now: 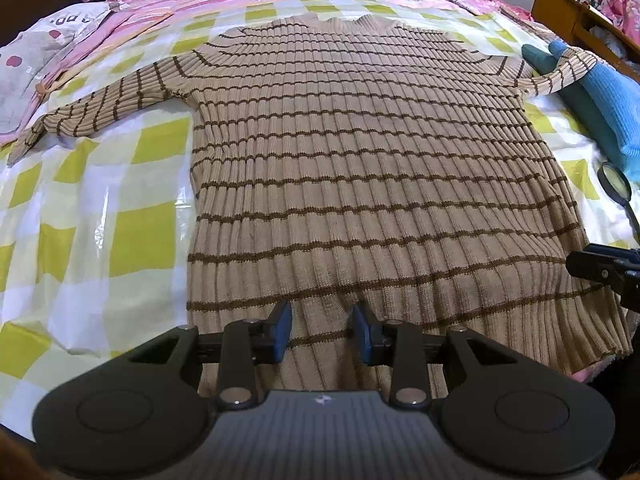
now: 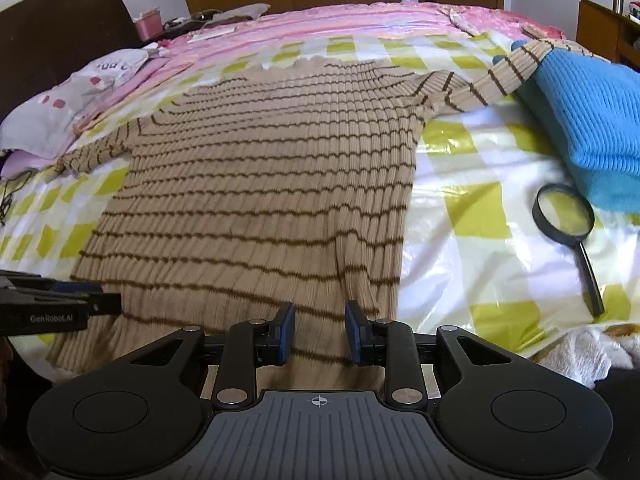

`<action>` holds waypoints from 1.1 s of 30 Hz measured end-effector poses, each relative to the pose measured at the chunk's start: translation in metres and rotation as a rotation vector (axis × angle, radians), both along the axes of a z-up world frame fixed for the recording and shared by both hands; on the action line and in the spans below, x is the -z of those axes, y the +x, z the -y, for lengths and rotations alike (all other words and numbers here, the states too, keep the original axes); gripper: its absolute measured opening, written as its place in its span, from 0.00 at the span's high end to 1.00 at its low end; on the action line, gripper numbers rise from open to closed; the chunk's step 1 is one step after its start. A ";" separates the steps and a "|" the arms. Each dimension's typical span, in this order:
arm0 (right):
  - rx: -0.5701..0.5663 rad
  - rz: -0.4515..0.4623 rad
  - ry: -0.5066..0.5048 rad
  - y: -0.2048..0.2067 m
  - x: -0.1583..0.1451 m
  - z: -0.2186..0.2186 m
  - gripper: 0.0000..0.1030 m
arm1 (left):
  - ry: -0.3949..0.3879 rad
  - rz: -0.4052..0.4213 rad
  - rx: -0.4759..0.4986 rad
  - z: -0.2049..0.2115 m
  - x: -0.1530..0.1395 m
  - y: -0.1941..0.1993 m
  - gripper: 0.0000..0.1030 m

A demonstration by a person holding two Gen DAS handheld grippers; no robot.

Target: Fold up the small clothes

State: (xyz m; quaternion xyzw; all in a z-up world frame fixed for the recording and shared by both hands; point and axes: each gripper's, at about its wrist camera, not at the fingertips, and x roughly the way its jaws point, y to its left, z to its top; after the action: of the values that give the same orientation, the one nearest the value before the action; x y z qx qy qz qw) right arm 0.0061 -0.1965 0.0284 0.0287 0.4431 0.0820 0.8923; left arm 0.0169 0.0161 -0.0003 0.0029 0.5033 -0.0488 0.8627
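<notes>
A tan ribbed sweater with thin brown stripes lies flat, front up, on the bed with its sleeves spread out to both sides. My left gripper hovers over the hem near the sweater's left side, its jaws opening, and the blue pads press on nothing. My right gripper is over the hem near the right side seam, where the knit puckers into a small ridge. Its jaws stand apart with flat fabric showing between them. Each gripper's tip shows at the edge of the other's view: the right gripper and the left gripper.
A yellow-and-white checked plastic sheet covers the bed. A magnifying glass lies right of the sweater, and a folded blue knit lies under the right sleeve end. Pink bedding and a pillow sit at the back left, and a wooden cabinet stands at the far right.
</notes>
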 end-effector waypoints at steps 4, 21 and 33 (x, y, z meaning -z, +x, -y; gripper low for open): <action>0.011 0.000 0.014 0.007 0.000 0.001 0.73 | -0.003 -0.003 -0.002 0.001 -0.001 0.003 0.61; 0.106 0.085 0.069 0.044 -0.013 0.030 0.73 | -0.021 0.047 0.046 0.024 -0.022 0.035 0.58; 0.272 0.151 0.090 0.103 -0.035 0.100 0.73 | -0.038 0.075 0.134 0.075 -0.032 0.093 0.57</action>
State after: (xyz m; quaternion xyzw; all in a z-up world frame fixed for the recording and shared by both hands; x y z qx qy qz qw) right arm 0.1092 -0.2964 0.0634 0.1224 0.3628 -0.0180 0.9236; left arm 0.1101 -0.0594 0.0321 0.0220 0.4683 -0.1161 0.8756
